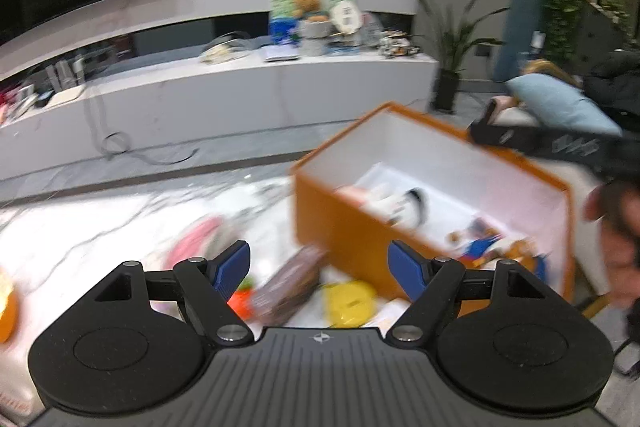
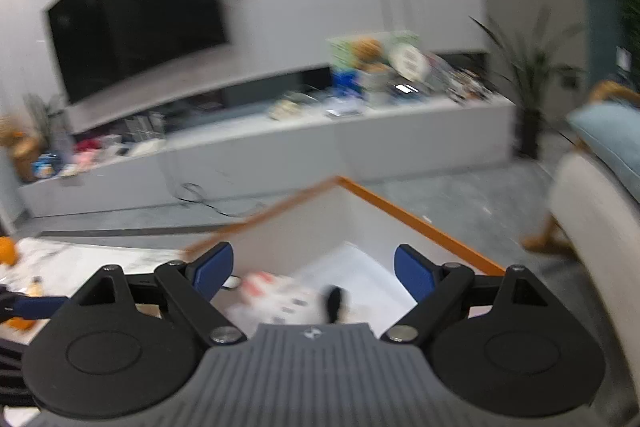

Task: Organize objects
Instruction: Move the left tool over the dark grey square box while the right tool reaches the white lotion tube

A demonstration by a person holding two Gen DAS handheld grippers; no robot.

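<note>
An orange box [image 1: 344, 227] with a white inside stands on the marble table [image 1: 80, 223], holding a white toy with a black part [image 1: 404, 205] and small colourful items [image 1: 480, 247]. My left gripper [image 1: 318, 267] is open and empty above loose things on the table: a brown packet [image 1: 288, 281], a yellow object [image 1: 350, 301], an orange piece [image 1: 240, 301] and a pink item [image 1: 196, 241]. My right gripper [image 2: 314, 273] is open and empty over the orange box [image 2: 420, 223], above the blurred white toy [image 2: 288, 297]. In the left wrist view the right gripper [image 1: 532, 141] shows, held by a hand [image 1: 616, 251].
A long white TV bench [image 1: 240, 87] with a teddy bear [image 1: 308, 5] and clutter runs along the far wall under a dark screen [image 2: 136, 7]. A potted plant [image 1: 452, 67] stands on the floor. A chair with a blue cushion [image 2: 608, 135] is at right. An orange fruit [image 1: 6, 311] lies at left.
</note>
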